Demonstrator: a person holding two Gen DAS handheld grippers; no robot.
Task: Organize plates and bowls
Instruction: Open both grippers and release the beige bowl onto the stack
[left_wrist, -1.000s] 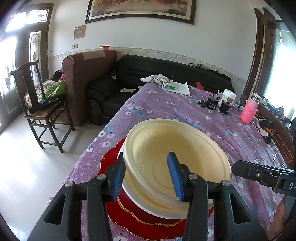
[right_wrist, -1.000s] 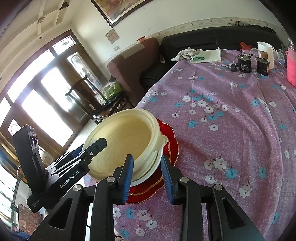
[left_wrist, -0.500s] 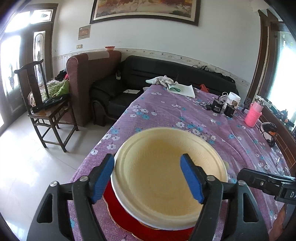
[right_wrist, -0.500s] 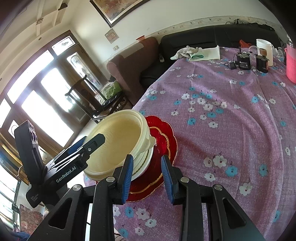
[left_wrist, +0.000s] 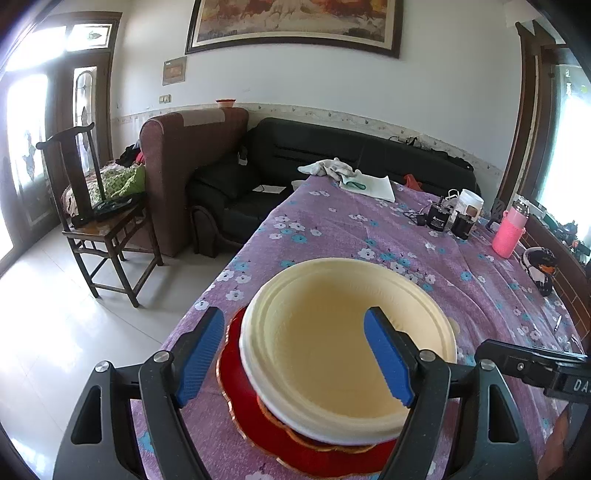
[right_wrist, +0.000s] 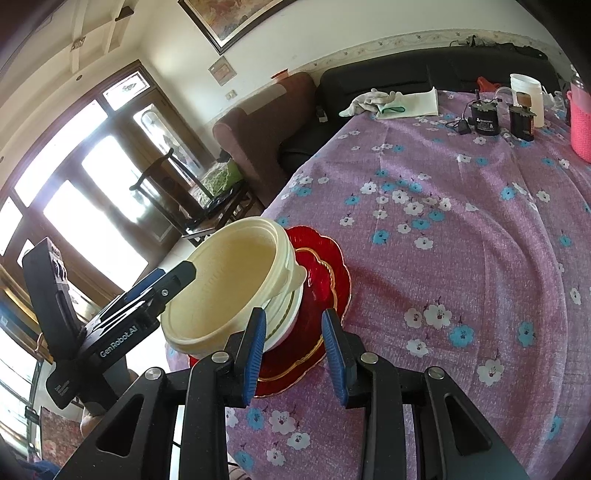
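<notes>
My left gripper (left_wrist: 295, 360) has let go of the cream bowl (left_wrist: 347, 343). A second ago its blue pads were clamped across the near rim; now the jaws stand wide apart, one pad outside the rim and one over the bowl's interior, neither visibly touching it. The bowl has settled on the stack — nested in the white bowl (right_wrist: 286, 317) beneath, which rests on the red plate (right_wrist: 325, 273) near the left edge of the table (right_wrist: 461, 229). My judgement: this placement is complete and the left gripper is free to withdraw.

My right gripper (right_wrist: 293, 350) has not changed state. Its jaws are moderately apart and empty, low beside the stack on the near side, framing the red plate's edge.

View differences:
- The left wrist view looks down into the bowl, so the white bowl shows only as a thin rim below the cream one. It shows the far table items — pink bottle (left_wrist: 509, 230), dark containers (left_wrist: 448, 221) — well apart from the stack.
- The right wrist view shows the stack side-on: the nested rims sit slightly tilted, and the left gripper's upper finger (right_wrist: 162, 284) lies over the bowl's rim.
</notes>
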